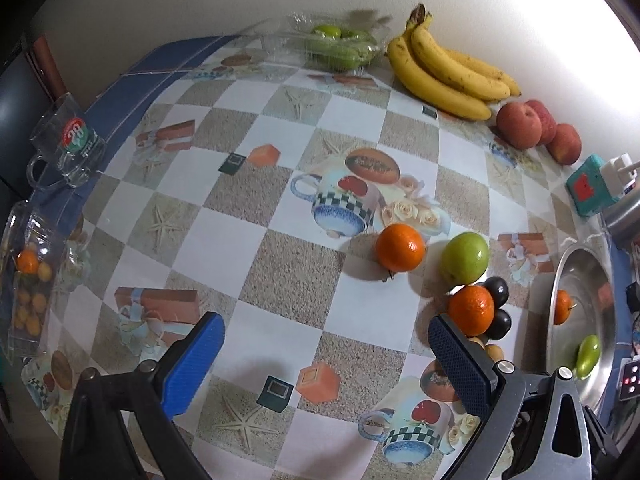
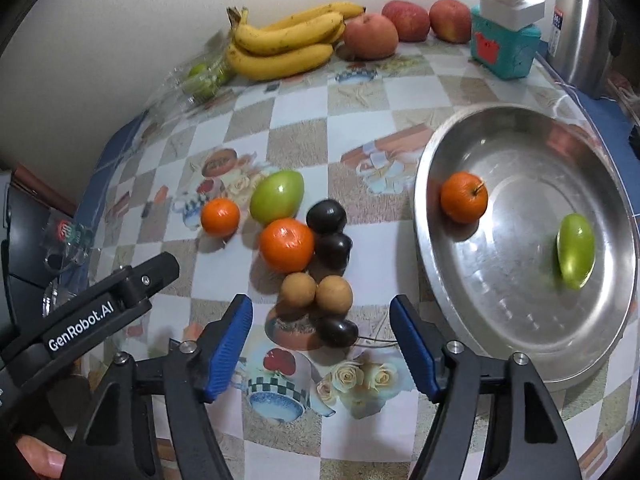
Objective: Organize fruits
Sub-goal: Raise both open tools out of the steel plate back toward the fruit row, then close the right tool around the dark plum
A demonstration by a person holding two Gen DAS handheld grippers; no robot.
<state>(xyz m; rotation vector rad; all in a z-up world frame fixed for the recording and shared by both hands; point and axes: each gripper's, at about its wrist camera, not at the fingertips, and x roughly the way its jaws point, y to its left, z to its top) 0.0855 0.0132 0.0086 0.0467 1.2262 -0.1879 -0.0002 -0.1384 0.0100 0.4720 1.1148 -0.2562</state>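
Observation:
A steel bowl (image 2: 500, 280) on the right holds an orange (image 2: 464, 197) and a green fruit (image 2: 576, 256). Left of it on the tablecloth lies a cluster: a big orange (image 2: 286, 245), a small orange (image 2: 220, 217), a green fruit (image 2: 277, 197), dark plums (image 2: 326, 216) and two tan round fruits (image 2: 297, 289). My right gripper (image 2: 320, 304) is open above the cluster's near end. One dark plum (image 2: 338, 332) lies between its blue pads, untouched. My left gripper (image 1: 324, 320) is open over bare cloth, with an orange (image 1: 471, 307) just beyond its right finger.
Bananas (image 2: 288, 44) and red apples (image 2: 370, 36) line the back wall, with a plastic box of green fruit (image 1: 336, 46). A teal and white gadget (image 2: 504, 40) and a steel kettle (image 2: 580, 28) stand at the back right. A glass mug (image 1: 68, 148) and a clear fruit box (image 1: 30, 280) sit at the left edge.

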